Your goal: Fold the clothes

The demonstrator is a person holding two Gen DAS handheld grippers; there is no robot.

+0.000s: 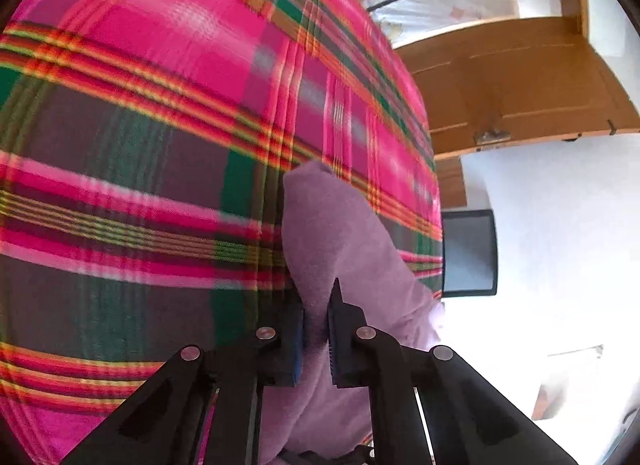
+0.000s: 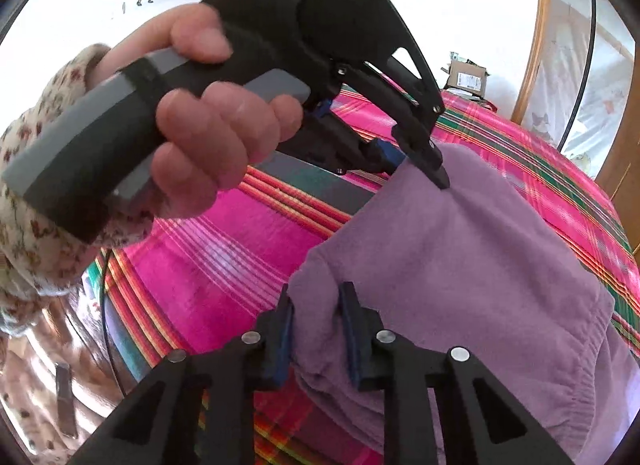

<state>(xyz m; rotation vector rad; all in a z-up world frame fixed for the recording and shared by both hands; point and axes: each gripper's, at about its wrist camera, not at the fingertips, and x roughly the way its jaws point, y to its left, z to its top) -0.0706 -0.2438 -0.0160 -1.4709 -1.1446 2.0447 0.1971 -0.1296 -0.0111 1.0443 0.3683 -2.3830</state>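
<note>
The left gripper (image 2: 434, 173), held in a person's hand (image 2: 212, 133) with a floral sleeve (image 2: 24, 169), pinches the far corner of a purple garment (image 2: 460, 265), its lower finger hidden behind the cloth. The right gripper (image 2: 316, 329) clamps a bunched fold at the near edge. The garment lies on a pink plaid bed (image 2: 208, 265), stretched between the two grippers, its right side cut off.

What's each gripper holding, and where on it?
Both hold the purple garment. Left gripper pinches its far top edge; right gripper grips a bunched fold at its near corner.
</note>
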